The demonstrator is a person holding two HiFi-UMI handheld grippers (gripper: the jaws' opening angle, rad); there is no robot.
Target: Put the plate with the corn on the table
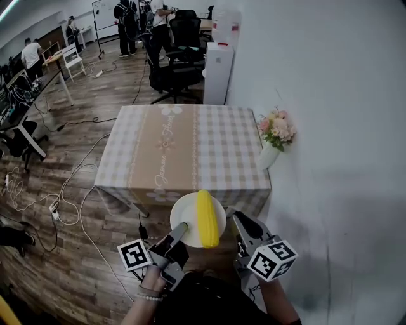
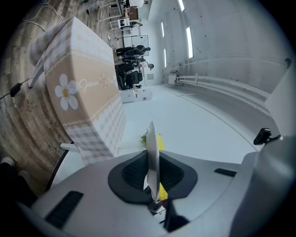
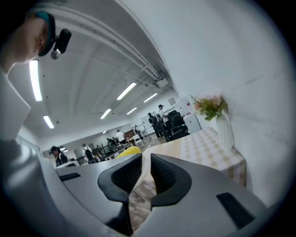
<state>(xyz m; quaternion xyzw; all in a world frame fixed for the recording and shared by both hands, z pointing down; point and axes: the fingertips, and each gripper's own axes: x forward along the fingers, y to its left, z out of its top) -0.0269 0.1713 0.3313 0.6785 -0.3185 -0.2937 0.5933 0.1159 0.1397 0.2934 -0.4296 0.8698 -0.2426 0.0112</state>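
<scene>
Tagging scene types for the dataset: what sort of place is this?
Probably an open-plan office or lab: black office chairs, a whiteboard at the far end, and cables trailing over the wood floor.

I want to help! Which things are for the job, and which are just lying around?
For the job: plate, corn, table, left gripper holding the plate.
Just around: flowers, office chairs, white cabinet.

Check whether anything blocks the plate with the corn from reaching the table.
Nothing visible does: the white round plate with the yellow corn cob hangs at the near edge of the checked-cloth table, whose top lies bare ahead.
</scene>
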